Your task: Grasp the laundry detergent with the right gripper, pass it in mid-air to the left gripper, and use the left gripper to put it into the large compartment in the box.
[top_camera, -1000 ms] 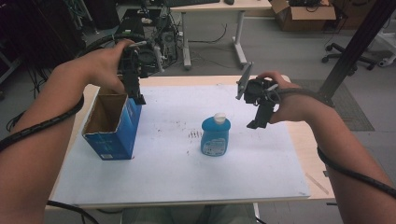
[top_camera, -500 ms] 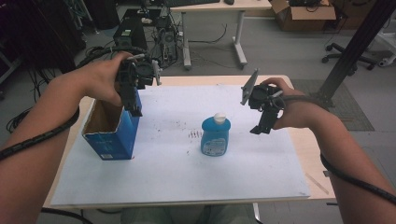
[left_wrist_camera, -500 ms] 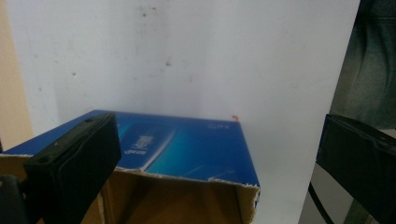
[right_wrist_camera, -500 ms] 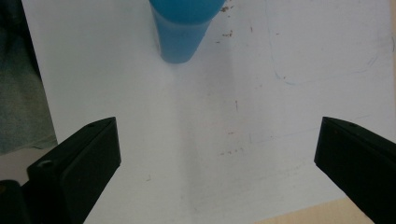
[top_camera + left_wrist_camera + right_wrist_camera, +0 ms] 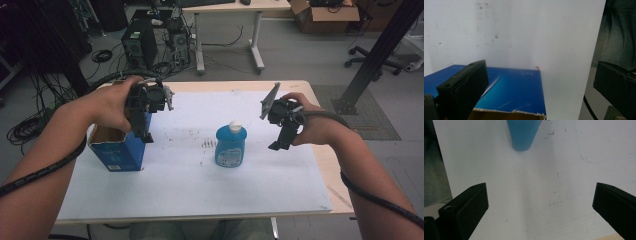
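Your left gripper (image 5: 145, 131) hangs over the open box (image 5: 117, 150) at the near left of the table, jaws spread wide and holding nothing; in the left gripper view the box's blue wall (image 5: 511, 90) and torn top edge lie just below them. Your right gripper (image 5: 281, 141) hovers just right of the bottle (image 5: 230, 146), jaws likewise wide apart and empty, the bottle's base (image 5: 522, 135) ahead of them in the right gripper view.

The bottle stands upright mid-table, apart from the box. It looks like smooth plastic holding liquid, so judge it fairly heavy, slick and a little yielding. Grip it across the narrow waist below the cap (image 5: 234, 125), squarely, or it may tip or twist. The box is light cardboard and will likely slide if nudged.

The white sheet (image 5: 190, 195) covering the table is flat and lightly marked. Beyond are a desk (image 5: 230, 7), computer towers (image 5: 137, 42), cables, a chair (image 5: 370, 52) and a black post (image 5: 377, 50).
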